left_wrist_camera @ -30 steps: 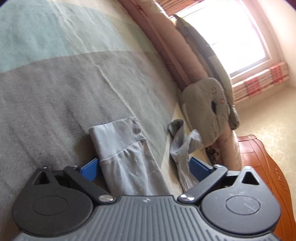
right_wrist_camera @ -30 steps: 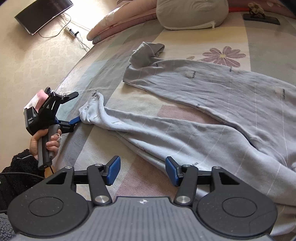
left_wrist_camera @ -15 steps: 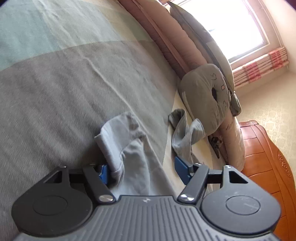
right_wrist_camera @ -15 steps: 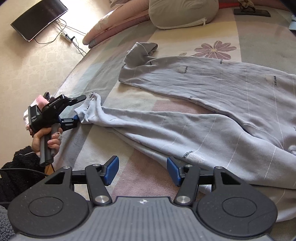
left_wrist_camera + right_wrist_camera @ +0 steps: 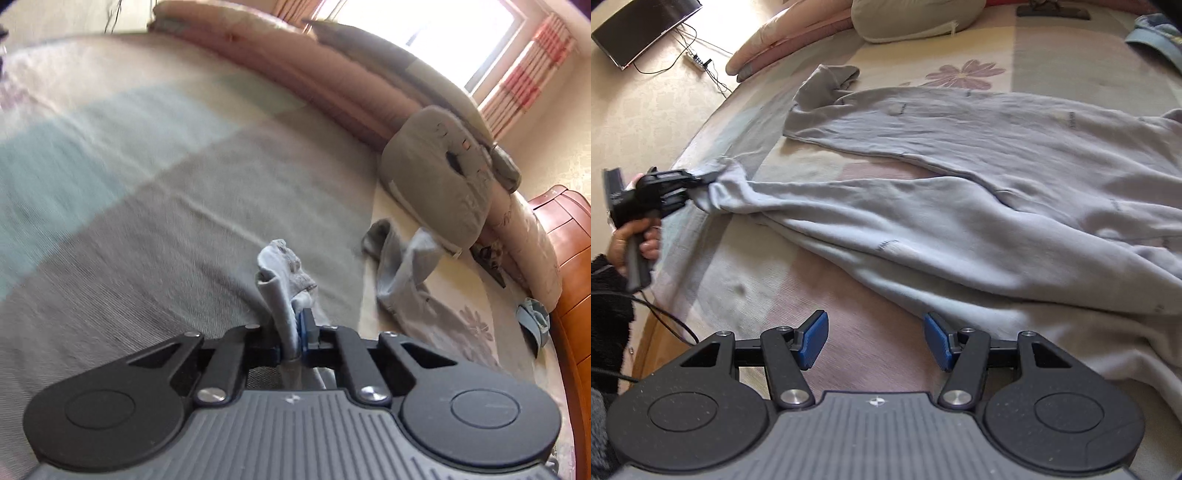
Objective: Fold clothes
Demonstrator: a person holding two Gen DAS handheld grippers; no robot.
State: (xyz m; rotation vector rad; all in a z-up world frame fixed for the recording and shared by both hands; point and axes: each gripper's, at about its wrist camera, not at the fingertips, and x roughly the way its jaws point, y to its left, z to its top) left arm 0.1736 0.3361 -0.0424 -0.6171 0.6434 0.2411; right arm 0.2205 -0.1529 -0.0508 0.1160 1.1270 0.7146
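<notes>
Light grey trousers (image 5: 960,229) lie spread across the bed, both legs running to the left. My left gripper (image 5: 298,325) has the near leg's cuff (image 5: 280,269) bunched between its blue pads, and its jaws are closing on it. In the right wrist view the left gripper (image 5: 705,179) holds that cuff (image 5: 727,184) slightly off the sheet at the bed's left edge. The far leg's cuff (image 5: 391,258) lies crumpled near the pillow. My right gripper (image 5: 875,339) hovers open over bare sheet just in front of the near leg, with nothing between its fingers.
A grey pillow (image 5: 439,177) and a pink bolster (image 5: 783,40) lie at the bed's far end. A wooden bed frame (image 5: 569,258) borders one side. A blue garment (image 5: 1156,40) sits at the far right. A dark screen (image 5: 642,29) and power strip (image 5: 696,59) lie on the floor.
My left gripper went from wide open around the cuff to pinched on it, then rose and rolled, lifting the cuff. The right gripper slid along the bed and stayed open.
</notes>
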